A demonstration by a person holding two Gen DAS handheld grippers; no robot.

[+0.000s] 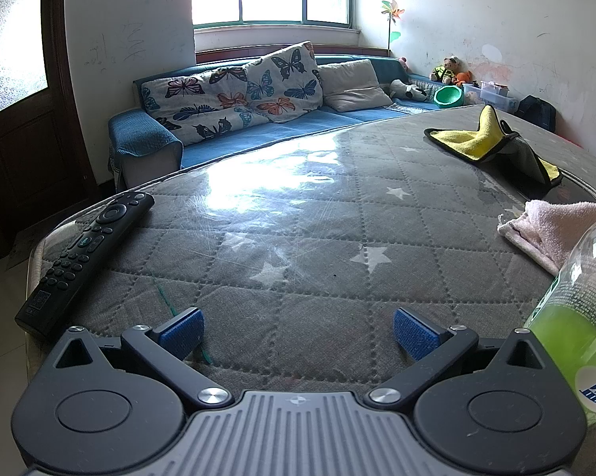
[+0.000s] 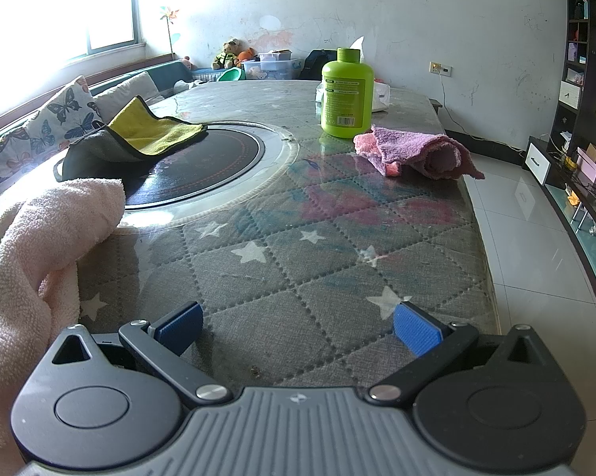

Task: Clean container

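Green bottle (image 2: 346, 93) stood far on table (image 2: 298, 238), beside purple towel (image 2: 417, 150). Left gripper (image 1: 298, 333) and right gripper (image 2: 298, 331) spread wide, nothing held. Risk: bottle toppled by off-centre grasp on slick cover.

We hold the left tongs (image 1: 298, 333) level and low, blue pads spread wide. Our right tongs (image 2: 298, 331) sit likewise, wide apart and gripping nothing.
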